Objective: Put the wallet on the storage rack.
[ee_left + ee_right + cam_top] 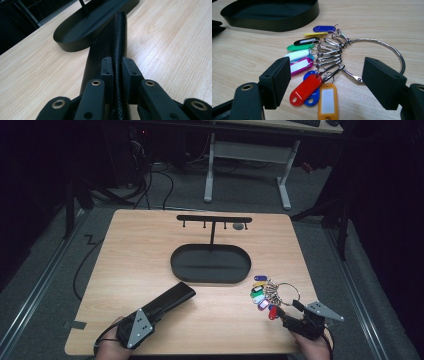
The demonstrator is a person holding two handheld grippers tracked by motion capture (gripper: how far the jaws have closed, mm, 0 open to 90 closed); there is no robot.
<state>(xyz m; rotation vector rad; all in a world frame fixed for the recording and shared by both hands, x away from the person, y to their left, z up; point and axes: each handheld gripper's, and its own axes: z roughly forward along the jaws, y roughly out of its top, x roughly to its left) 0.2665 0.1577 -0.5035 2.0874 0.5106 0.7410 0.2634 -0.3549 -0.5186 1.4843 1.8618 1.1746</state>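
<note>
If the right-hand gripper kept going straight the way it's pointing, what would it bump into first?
Most likely the bunch of colored key tags on its metal ring. The open right gripper points straight at them; the red tag lies nearest.

On the table (150, 245), the oval tray (210, 263) sits at the centre, with a hook stand (213, 220) rising from its far side. The glasses case (167, 301) lies nearer the person and to the left of the tray, its far end near the tray's rim. The key-tag ring (270, 295) lies on the table right of the case, just beside the tray's near right end.
</note>
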